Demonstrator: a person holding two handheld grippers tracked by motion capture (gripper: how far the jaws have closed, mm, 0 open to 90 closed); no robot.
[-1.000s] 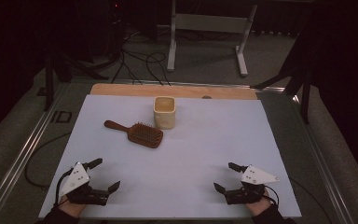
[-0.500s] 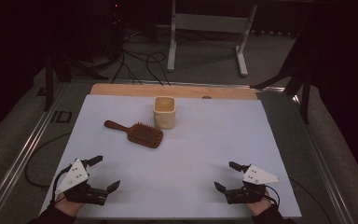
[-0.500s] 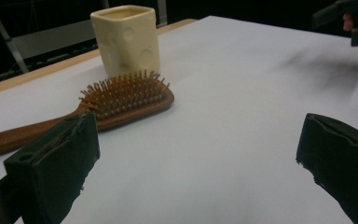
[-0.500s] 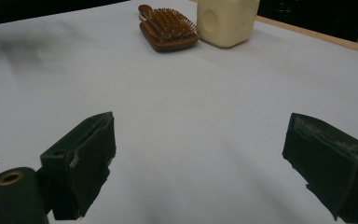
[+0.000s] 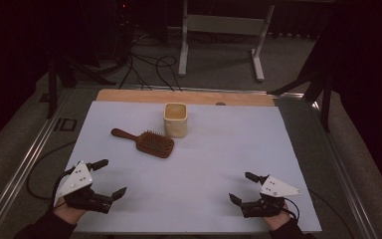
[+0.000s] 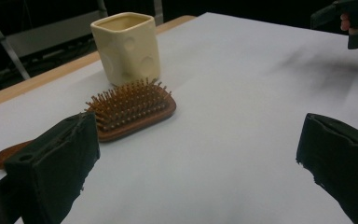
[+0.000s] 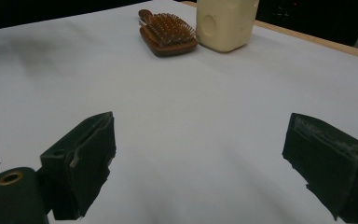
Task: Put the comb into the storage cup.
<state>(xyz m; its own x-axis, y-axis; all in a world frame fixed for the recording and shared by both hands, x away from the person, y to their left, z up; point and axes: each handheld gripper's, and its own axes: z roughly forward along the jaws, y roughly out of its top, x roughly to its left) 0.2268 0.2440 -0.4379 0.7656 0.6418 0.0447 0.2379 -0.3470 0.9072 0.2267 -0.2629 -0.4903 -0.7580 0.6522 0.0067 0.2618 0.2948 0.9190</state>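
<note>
- White matte sheet (image 5: 204,199) covers my table.
- Wooden hairbrush (image 5: 146,143), bristles up, sits at 11 o'clock, touching nothing.
- Cream squarish cup (image 5: 175,119) stands just beside it.
- My left gripper (image 5: 107,178) and right gripper (image 5: 242,187): jaws wide apart, empty.

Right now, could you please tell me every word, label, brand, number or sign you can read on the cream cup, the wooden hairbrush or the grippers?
None: no readable text in these pictures.
Cream ceramic cup: round dimples, no lettering.
Brown wooden hairbrush: no brand visible.
Grey three-cornered plates on the left gripper and right gripper: small dots, no writing.
White table cover: blank.
</note>
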